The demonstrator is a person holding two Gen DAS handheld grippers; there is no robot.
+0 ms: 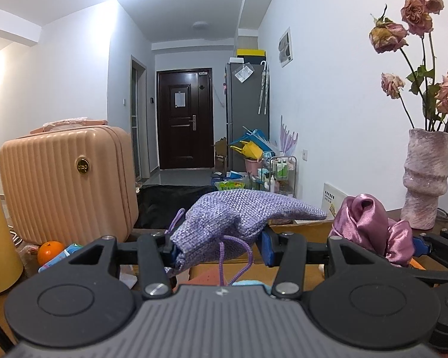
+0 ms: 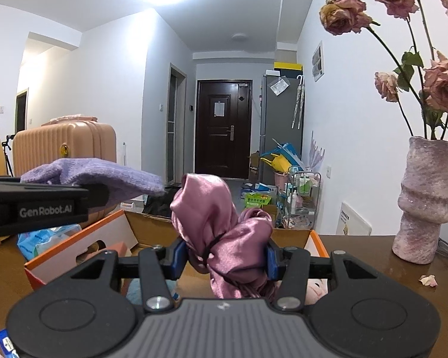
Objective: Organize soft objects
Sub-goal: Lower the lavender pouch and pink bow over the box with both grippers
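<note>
Soft pouches are filling both my claws. I am pinching a lavender woven drawstring pouch (image 1: pixel 239 217) in the left gripper (image 1: pixel 219 249), lifted above an open cardboard box (image 2: pixel 146 229). I am clamping a shiny pink satin bundle (image 2: pixel 224 238) in the right gripper (image 2: pixel 224 258), also hanging over that box, beside a pink vase (image 2: pixel 427 197) sitting on the brown table (image 2: pixel 373 253).

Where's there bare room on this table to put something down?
Free: the brown tabletop between the orange-edged cardboard box and the pink vase, apart from a fallen petal. Crowded: the left side, by the suitcase, with an orange and packets.
</note>
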